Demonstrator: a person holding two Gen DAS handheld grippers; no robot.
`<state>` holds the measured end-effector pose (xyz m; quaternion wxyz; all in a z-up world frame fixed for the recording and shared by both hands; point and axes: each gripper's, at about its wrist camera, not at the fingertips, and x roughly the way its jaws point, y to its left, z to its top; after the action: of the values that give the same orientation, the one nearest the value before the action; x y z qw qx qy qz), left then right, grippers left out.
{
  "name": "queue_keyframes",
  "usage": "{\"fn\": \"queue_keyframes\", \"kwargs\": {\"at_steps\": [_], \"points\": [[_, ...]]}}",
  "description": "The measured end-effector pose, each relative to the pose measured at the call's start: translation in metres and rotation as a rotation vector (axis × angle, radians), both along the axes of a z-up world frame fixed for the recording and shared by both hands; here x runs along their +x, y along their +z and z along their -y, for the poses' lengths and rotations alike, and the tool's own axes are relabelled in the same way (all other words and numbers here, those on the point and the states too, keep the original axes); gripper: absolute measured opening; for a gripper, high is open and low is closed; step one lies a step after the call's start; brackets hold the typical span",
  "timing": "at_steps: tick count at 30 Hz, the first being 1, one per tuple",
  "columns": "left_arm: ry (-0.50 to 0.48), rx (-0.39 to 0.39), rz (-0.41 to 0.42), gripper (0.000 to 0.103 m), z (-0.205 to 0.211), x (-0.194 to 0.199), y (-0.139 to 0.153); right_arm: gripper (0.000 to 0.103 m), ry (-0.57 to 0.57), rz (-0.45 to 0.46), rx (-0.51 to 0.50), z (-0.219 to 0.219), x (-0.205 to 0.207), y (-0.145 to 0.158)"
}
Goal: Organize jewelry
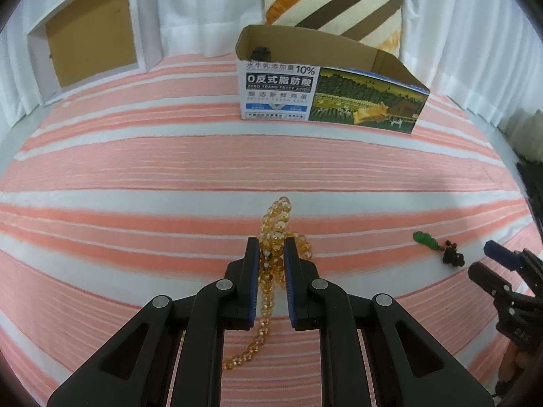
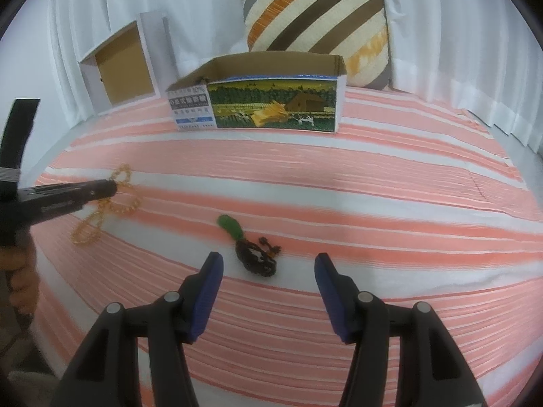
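Left gripper (image 1: 270, 241): jaws drawn nearly together, clenched on the amber bead necklace (image 1: 275, 224). Strand runs lengthwise between the two blue pads; a loop of beads pokes out past the fingertips toward the far edge of the striped cloth (image 1: 135, 176), the rest trails back under the claw toward the near edge. In the right wrist view the same necklace (image 2: 101, 210) lies on the cloth near its left edge, with the left gripper (image 2: 113, 188) reaching in from the left over it.

Right gripper (image 2: 268, 261): jaws spread apart, nothing between the pads. Dark bead bracelet with green pendant (image 2: 253, 252) lies on the cloth just ahead of the fingertips, roughly centred on the gap, not touched. Green pendant end points toward the far left; dark cord bunched at the near end.

Printed cardboard box (image 2: 271, 105), open at top, stands near the far edge of the cloth, well apart from both pieces. White open box (image 2: 118, 68) at the far left corner. Striped cushion (image 2: 315, 23) behind the printed box
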<state>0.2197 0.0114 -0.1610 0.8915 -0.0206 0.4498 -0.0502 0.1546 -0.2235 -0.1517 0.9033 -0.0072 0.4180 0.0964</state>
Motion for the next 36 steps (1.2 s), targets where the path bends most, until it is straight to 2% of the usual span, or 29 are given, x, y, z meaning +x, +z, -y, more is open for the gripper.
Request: {"fn": "queue_keyframes", "kwargs": {"at_steps": [11,12,14,17,23,27,32,36], "points": [[-0.016,-0.014,-0.012,0.012,0.009,-0.006,-0.001,0.057,0.066,-0.063,-0.014,-0.017,0.033,-0.016],[-0.018,-0.014,-0.012,0.012,0.010,-0.007,0.000,0.053,0.072,-0.073,-0.014,-0.019,0.034,-0.017],[-0.023,-0.019,-0.014,0.012,0.011,-0.007,0.003,0.013,0.078,-0.066,-0.046,-0.023,0.031,-0.018],[-0.035,-0.042,-0.022,0.012,0.012,-0.007,0.010,0.011,0.076,-0.071,0.000,-0.019,0.025,-0.013],[-0.053,-0.120,-0.006,0.012,0.011,-0.003,0.049,0.011,0.074,-0.021,0.103,-0.009,0.017,0.027],[-0.073,-0.173,-0.006,0.012,0.009,0.014,0.083,0.011,0.081,0.014,0.176,-0.002,0.030,0.063],[-0.103,-0.196,0.016,0.011,0.013,0.062,0.133,0.011,0.110,0.076,0.230,0.001,0.074,0.117],[-0.107,-0.176,0.043,0.011,0.020,0.112,0.156,0.011,0.107,0.117,0.261,0.001,0.128,0.154]]}}
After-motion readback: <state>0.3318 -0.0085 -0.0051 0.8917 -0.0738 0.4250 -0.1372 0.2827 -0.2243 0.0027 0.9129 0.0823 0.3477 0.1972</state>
